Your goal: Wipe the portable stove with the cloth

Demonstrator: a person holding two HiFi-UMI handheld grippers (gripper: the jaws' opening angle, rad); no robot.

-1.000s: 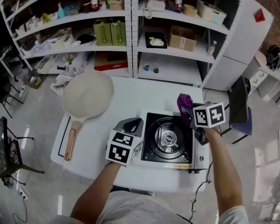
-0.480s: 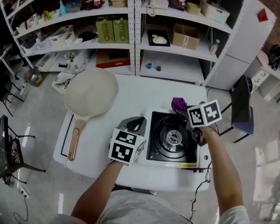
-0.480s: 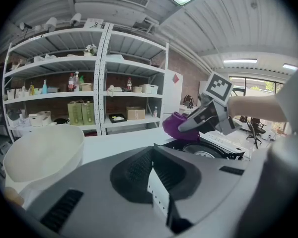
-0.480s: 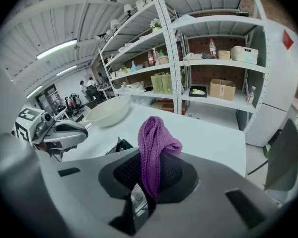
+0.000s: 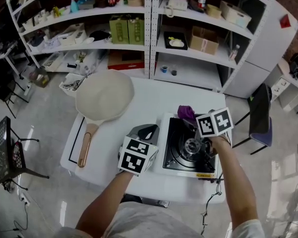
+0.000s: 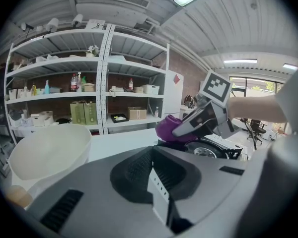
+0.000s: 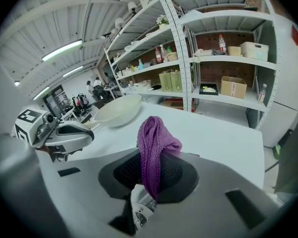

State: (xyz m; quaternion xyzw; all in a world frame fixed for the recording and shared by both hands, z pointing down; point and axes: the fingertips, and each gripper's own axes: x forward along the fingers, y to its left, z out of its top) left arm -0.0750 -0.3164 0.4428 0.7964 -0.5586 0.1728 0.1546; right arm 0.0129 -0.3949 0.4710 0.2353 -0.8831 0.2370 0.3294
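A white rectangular table (image 5: 154, 95) carries a cream round pan with a wooden handle (image 5: 104, 95) on its left part and a black-topped, silver-bodied portable stove (image 5: 181, 155) near its right front corner, well apart.

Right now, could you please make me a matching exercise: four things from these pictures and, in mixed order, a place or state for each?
Things:
1. purple cloth
2. portable stove
3. cream frying pan
4. left gripper

Places or states:
A. on the left part of the table
B. jaws together, nothing between them
C. pinched by the right gripper
D. on the right part of the table

Pairs: 1-C, 2-D, 3-A, 4-B
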